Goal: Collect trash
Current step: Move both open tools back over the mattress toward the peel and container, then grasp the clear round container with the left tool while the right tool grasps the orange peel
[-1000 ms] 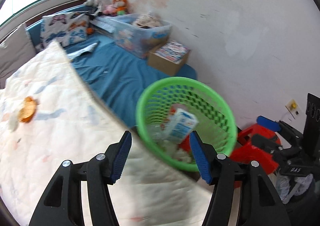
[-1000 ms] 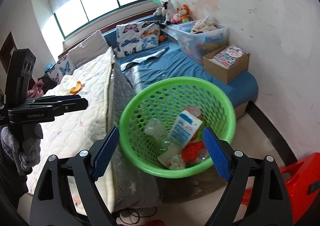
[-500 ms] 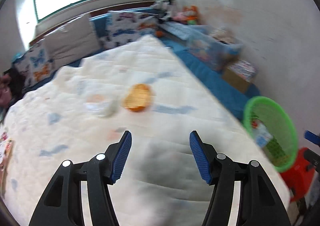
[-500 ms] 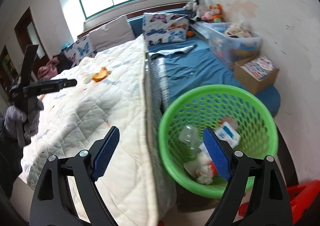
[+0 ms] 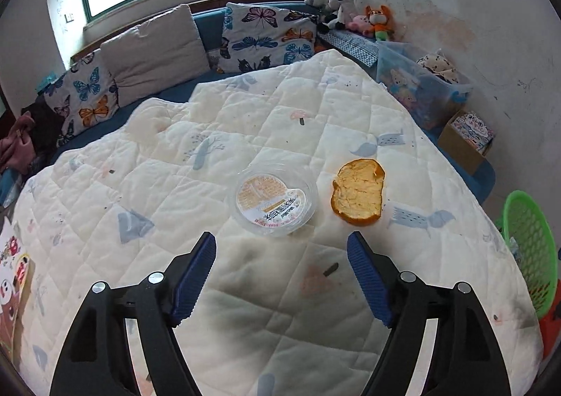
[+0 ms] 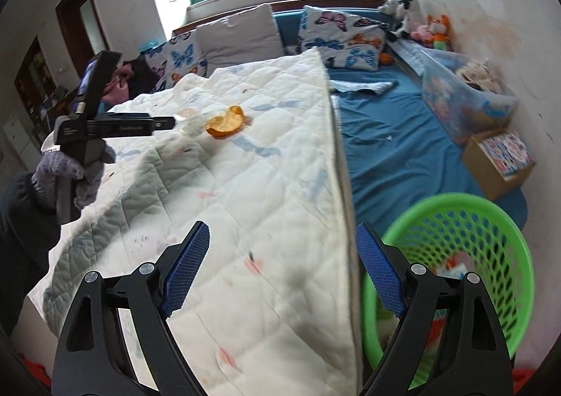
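Cup (image 5: 274, 199) next, I reckon: it lies on its side on the quilt (image 5: 245, 308), just ahead of my left hand-held gripper (image 5: 281, 275), whose jaws gape wide with nothing between them. To take it well I'd come down over the rim, squeeze gently so the thin plastic doesn't buckle or skate away on the soft bedding, and keep clear of the peel (image 5: 358, 195) just beside it. Clear, round, empty-looking, orange-and-white label facing up. The peel is a curled orange scrap, likely the pick after. My right hand-held gripper (image 6: 282, 268) hangs wide open and empty over the quilt's edge, beside the green basket (image 6: 491, 210), which already holds some trash.
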